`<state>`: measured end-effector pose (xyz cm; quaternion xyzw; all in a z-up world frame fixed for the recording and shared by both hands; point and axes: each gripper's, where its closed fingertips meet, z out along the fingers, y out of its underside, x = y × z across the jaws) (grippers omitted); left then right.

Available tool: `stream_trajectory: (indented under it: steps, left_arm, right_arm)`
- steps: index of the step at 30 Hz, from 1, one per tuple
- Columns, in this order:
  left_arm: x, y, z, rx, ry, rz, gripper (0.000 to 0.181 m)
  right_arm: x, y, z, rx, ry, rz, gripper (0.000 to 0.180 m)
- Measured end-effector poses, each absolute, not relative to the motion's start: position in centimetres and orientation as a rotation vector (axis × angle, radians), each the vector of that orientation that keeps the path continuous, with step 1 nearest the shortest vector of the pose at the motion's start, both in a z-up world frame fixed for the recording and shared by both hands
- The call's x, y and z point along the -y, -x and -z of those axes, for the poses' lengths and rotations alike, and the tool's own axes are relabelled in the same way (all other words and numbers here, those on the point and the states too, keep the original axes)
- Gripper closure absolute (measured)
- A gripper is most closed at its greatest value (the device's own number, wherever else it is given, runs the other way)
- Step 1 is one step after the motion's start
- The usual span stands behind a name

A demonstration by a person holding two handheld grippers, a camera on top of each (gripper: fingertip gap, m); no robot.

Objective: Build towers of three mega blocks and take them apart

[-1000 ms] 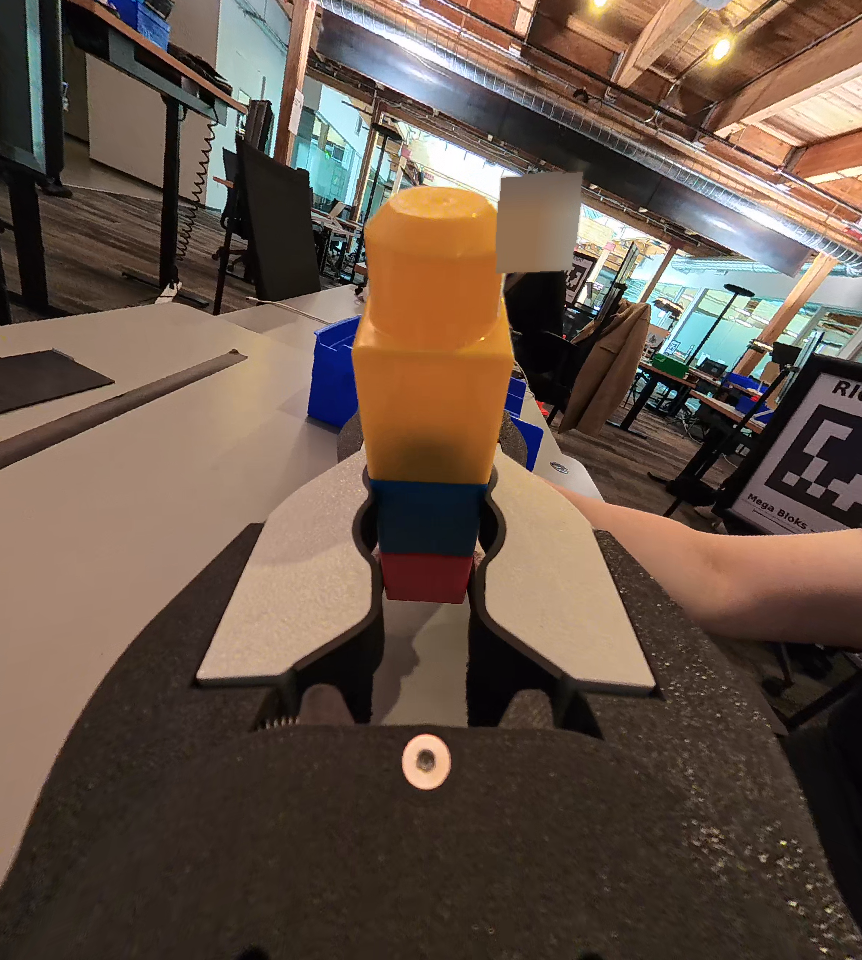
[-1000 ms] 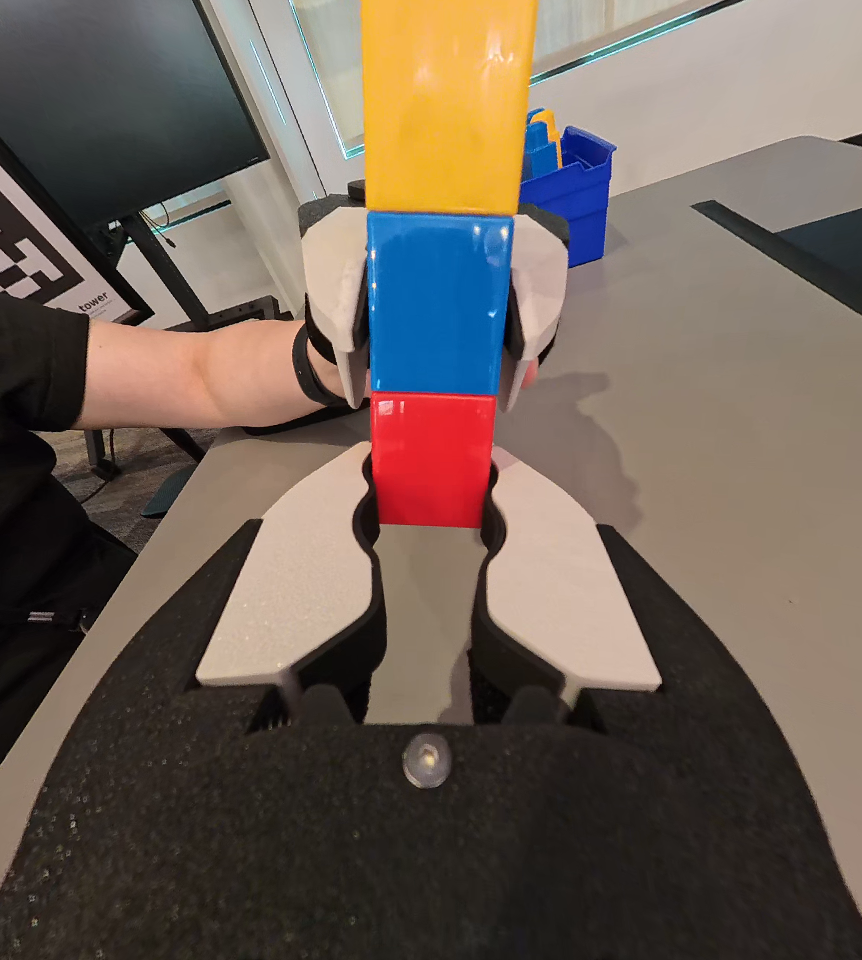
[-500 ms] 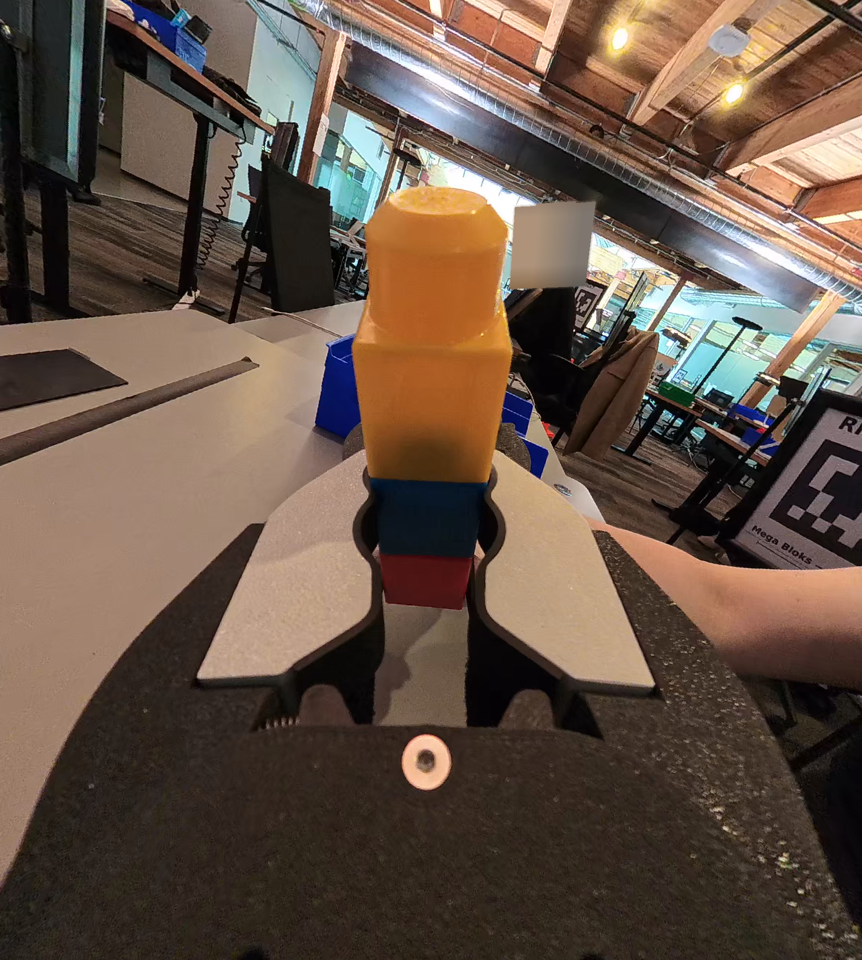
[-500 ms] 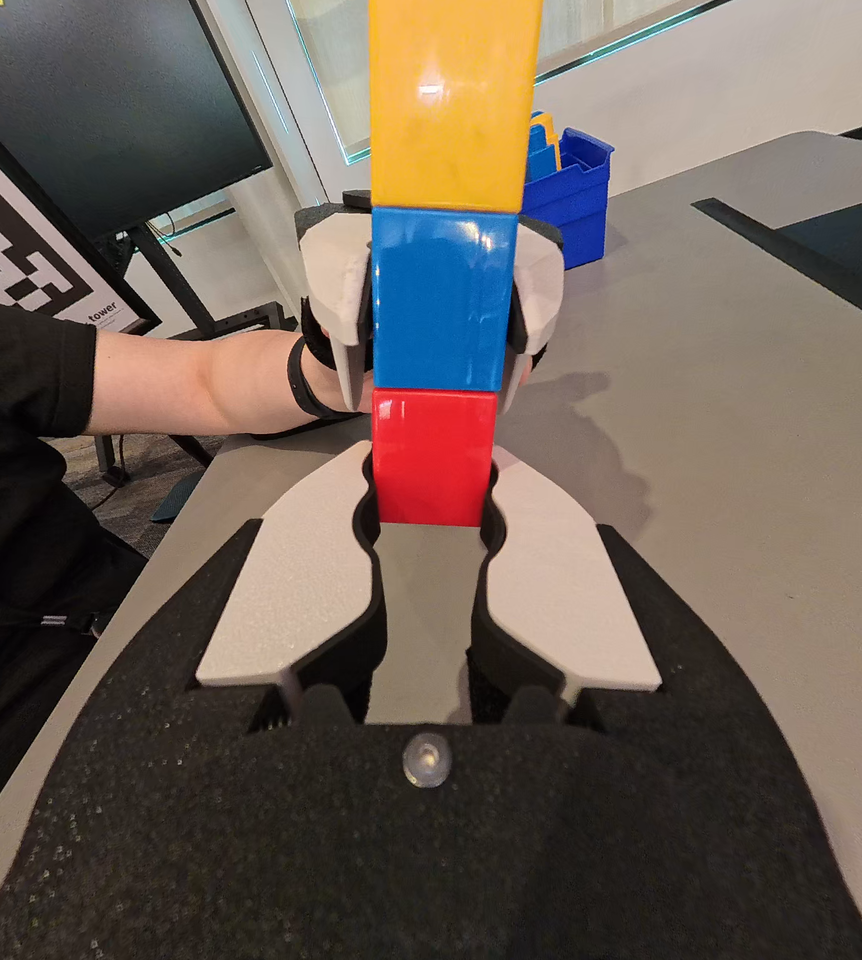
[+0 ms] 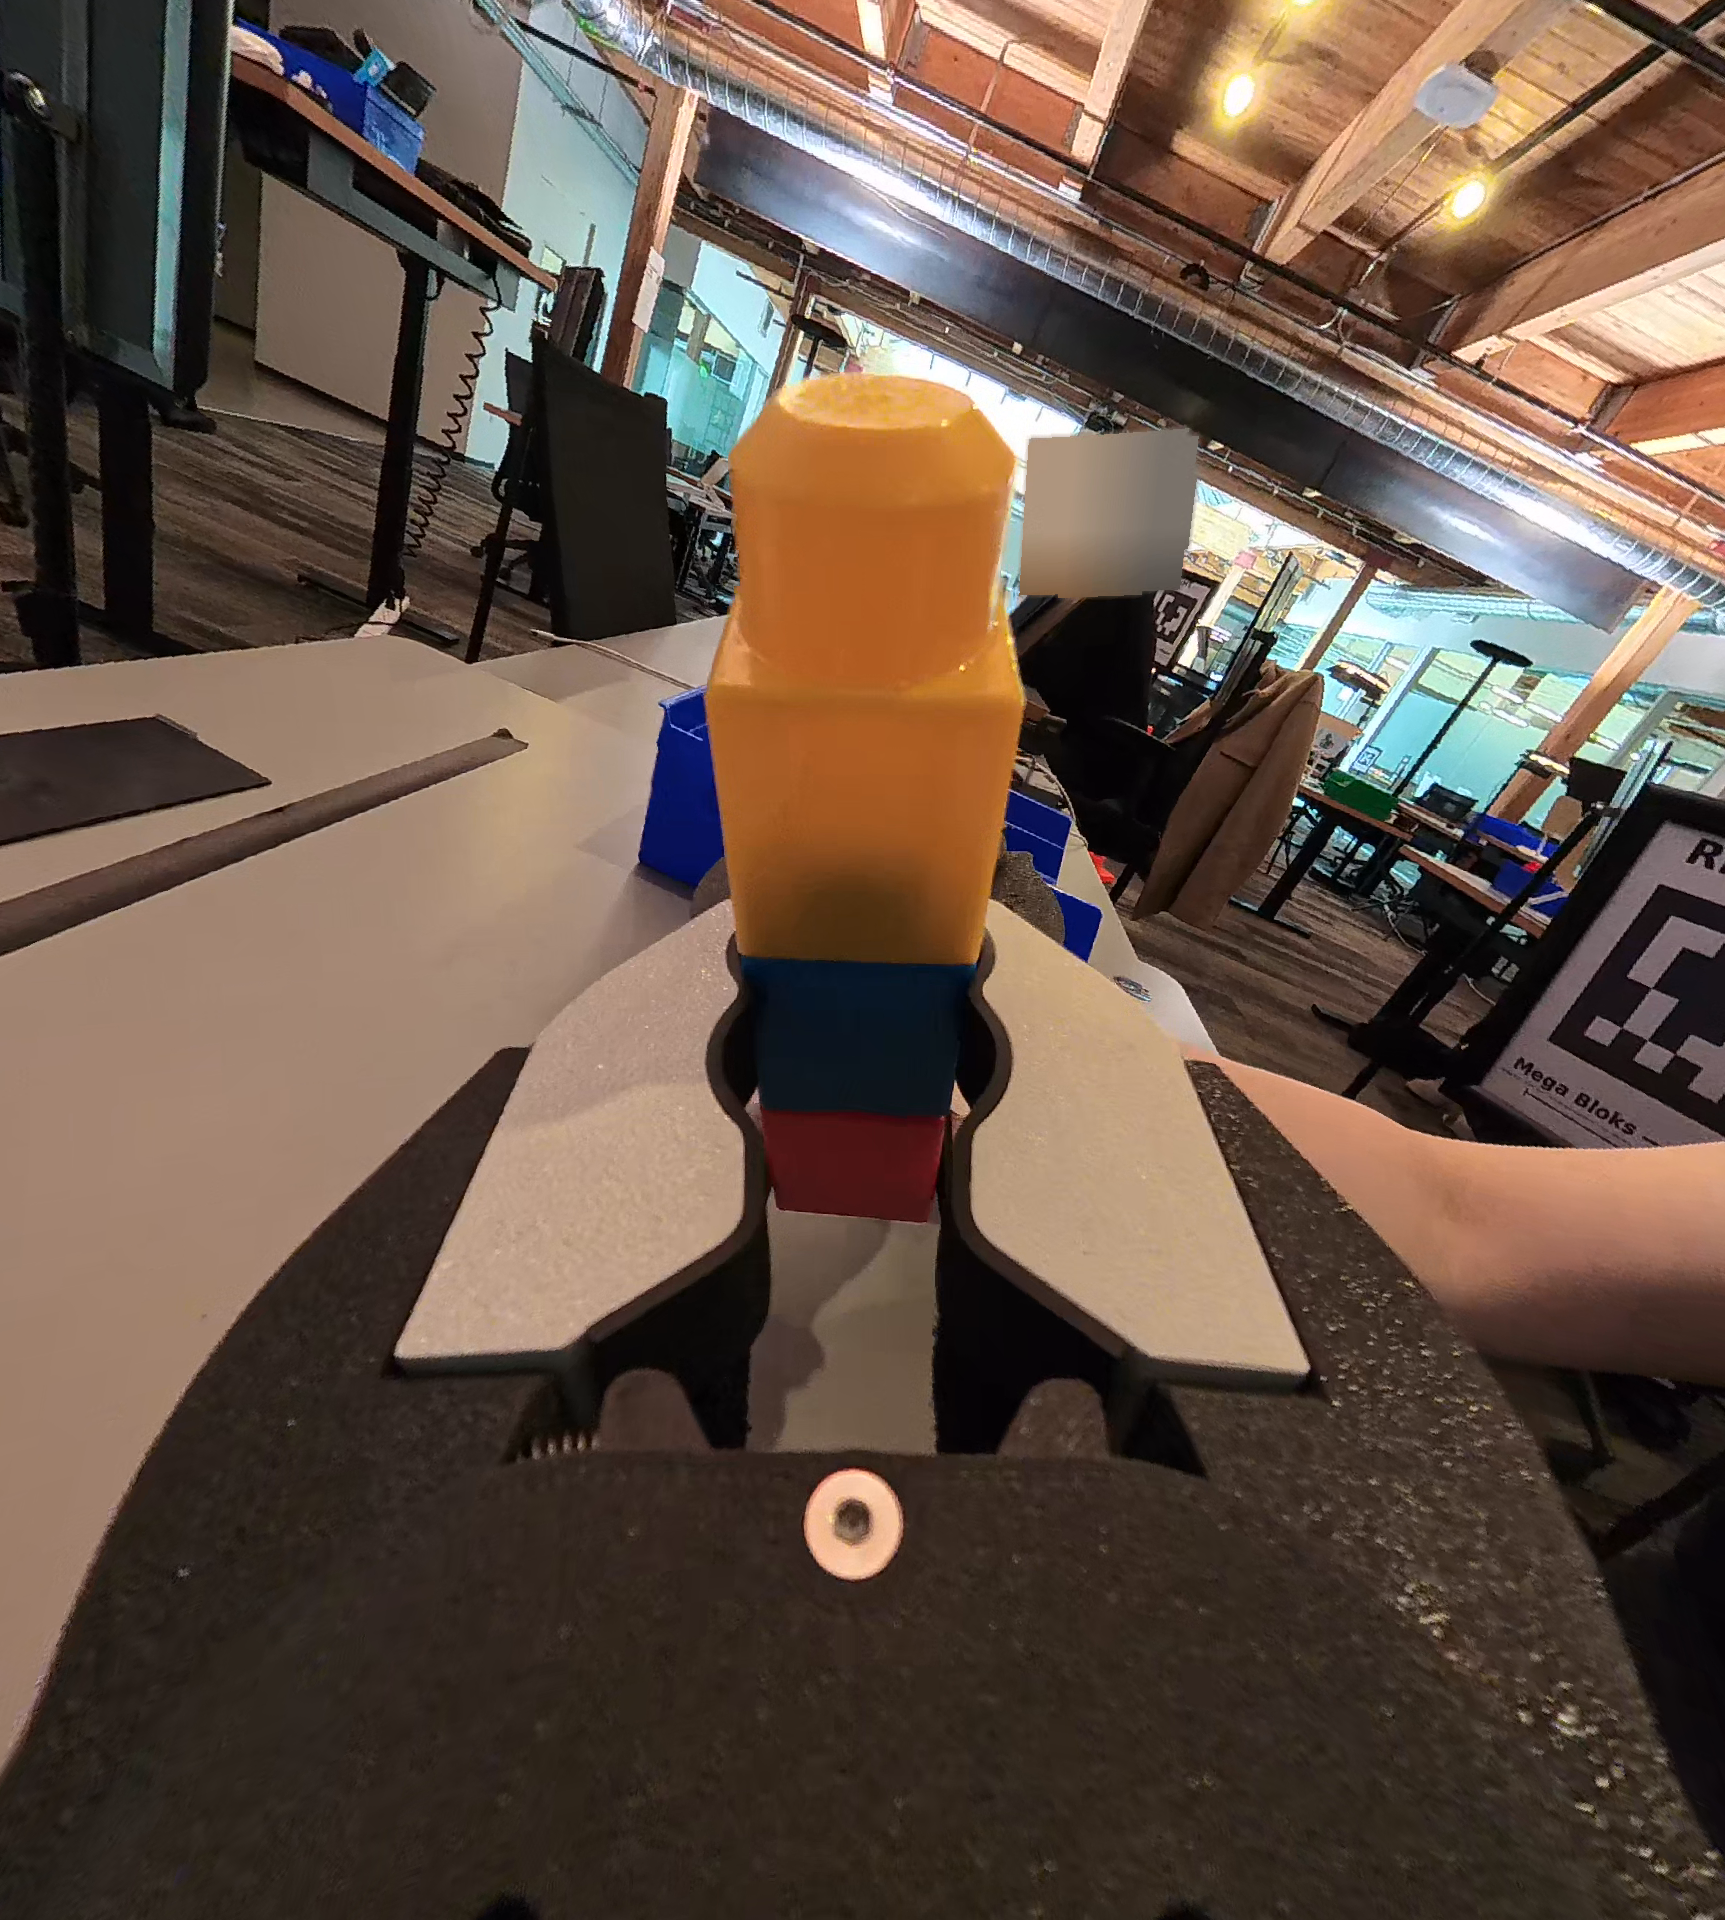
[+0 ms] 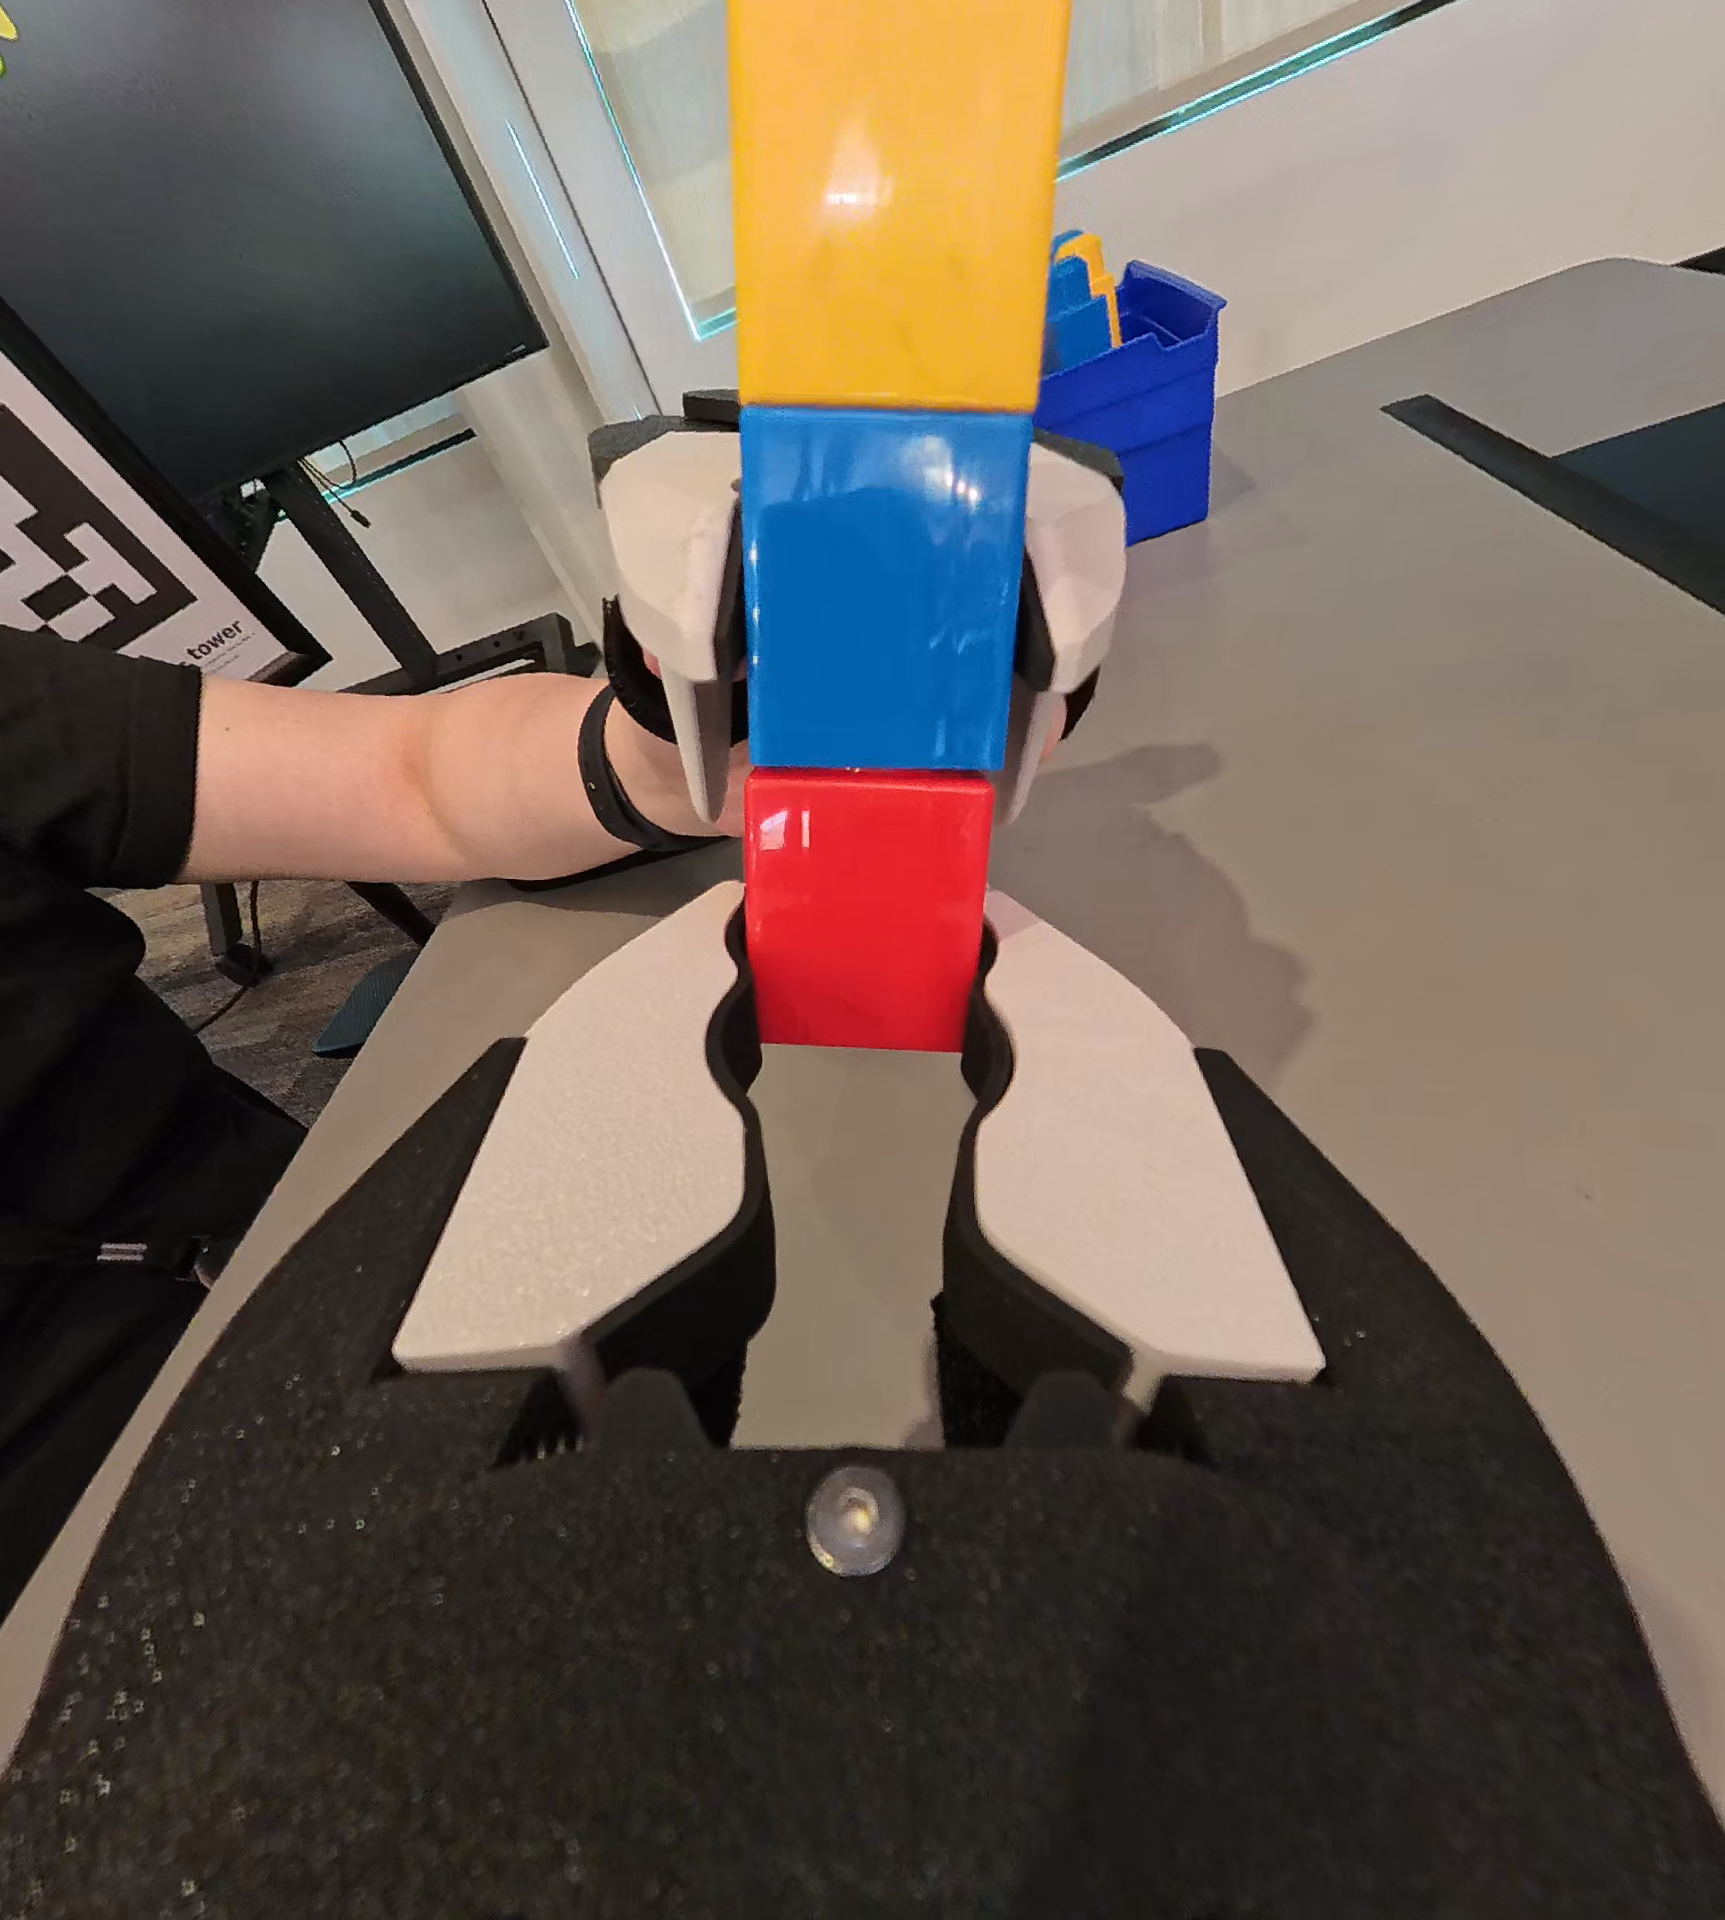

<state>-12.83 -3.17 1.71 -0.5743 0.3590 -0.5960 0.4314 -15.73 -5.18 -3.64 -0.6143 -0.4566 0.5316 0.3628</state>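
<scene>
Left gripper (image 5: 853, 1023): its jaws were closed on the blue block (image 5: 853, 1034), the middle course of the tower, one finger on each side face. Right gripper (image 6: 863, 961): its jaws were closed on the red block (image 6: 866, 909), the bottom course, which stood on the grey table (image 6: 1460, 831). The two tools met the tower from opposite sides; in the right wrist view the left gripper's fingers (image 6: 676, 582) flanked the blue block at 12 o'clock from the red one. This split grip on neighbouring blocks probably served to part them at the red-blue joint, the lower tool anchoring the base while the upper one lifted or rocked. The joint appeared closed, so that separation was judged not yet begun.

The yellow block (image 5: 863, 707) sat at 12 o'clock on the blue one, its round stud uppermost, and no tool held it; it would presumably ride along with the blue block. The tower stood upright near the table's edge.

A blue bin (image 6: 1144, 405) holding further blocks stood on the table beyond the tower, at about 1 o'clock in the right wrist view. The person's forearm (image 5: 1481, 1226) reached in at 3 o'clock in the left wrist view. A framed marker board (image 5: 1710, 987) stood past it at 3 o'clock.
</scene>
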Motion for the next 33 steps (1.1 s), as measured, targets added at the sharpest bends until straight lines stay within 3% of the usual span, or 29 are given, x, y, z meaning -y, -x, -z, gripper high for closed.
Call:
stream_trajectory:
  steps: [4, 6, 9, 16, 20, 26, 33]
  left_arm:
    - [0.4, 17.7, -6.9, -0.599, 1.262, 1.608, 0.146]
    - [-0.6, 20.9, -8.3, -0.623, 1.243, 1.534, 0.146]
    - [-1.5, 23.4, -7.9, -0.682, 1.277, 1.41, 0.145]
    - [-1.7, 22.4, -5.8, -0.739, 1.338, 1.479, 0.146]
    - [-0.7, 21.0, -5.2, -0.829, 1.369, 1.455, 0.146]
    - [0.2, 19.7, -3.9, -0.924, 1.427, 1.445, 0.146]
    - [0.8, 19.2, -4.9, -0.917, 1.418, 1.514, 0.146]
  right_arm:
    - [4.9, 14.9, 7.5, 1.289, 1.731, -1.2, 0.145]
    - [5.2, 15.2, 5.9, 1.199, 1.654, -1.366, 0.145]
    - [5.9, 15.6, 2.1, 1.169, 1.489, -1.429, 0.145]
    - [4.4, 14.1, 3.2, 1.133, 1.583, -1.282, 0.145]
    - [3.6, 11.0, 0.1, 1.053, 1.595, -1.114, 0.144]
    - [5.4, -0.1, -7.7, 0.919, 1.795, -0.498, 0.144]
    - [3.1, -21.3, -2.2, 0.343, 2.314, -0.12, 0.144]
